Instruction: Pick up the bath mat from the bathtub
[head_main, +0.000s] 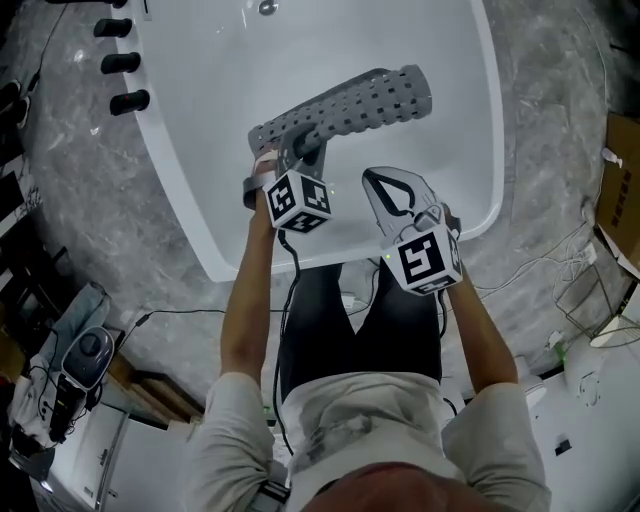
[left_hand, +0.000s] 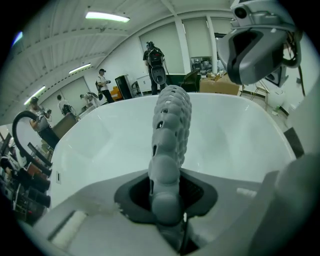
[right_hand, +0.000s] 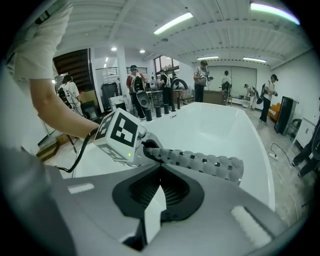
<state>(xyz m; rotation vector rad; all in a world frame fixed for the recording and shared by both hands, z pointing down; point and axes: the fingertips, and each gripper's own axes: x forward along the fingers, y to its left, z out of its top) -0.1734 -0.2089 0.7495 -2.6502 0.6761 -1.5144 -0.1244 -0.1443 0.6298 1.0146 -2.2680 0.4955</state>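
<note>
A grey bath mat (head_main: 350, 105) with rows of holes is rolled into a tube and hangs in the air over the white bathtub (head_main: 492, 150). My left gripper (head_main: 291, 152) is shut on the roll's near end. In the left gripper view the bath mat (left_hand: 172, 125) runs straight out from between the pads of the left gripper (left_hand: 167, 200). My right gripper (head_main: 396, 190) hovers to the right of the roll, jaws together and empty. In the right gripper view the bath mat (right_hand: 205, 162) lies across, beyond the right gripper (right_hand: 160, 172).
Three black tap fittings (head_main: 120, 62) stand on the tub's left rim, and a drain (head_main: 267, 7) sits at the far end. A cardboard box (head_main: 622, 190) and cables lie on the floor at right, equipment (head_main: 85, 355) at lower left. People stand in the background (right_hand: 202, 75).
</note>
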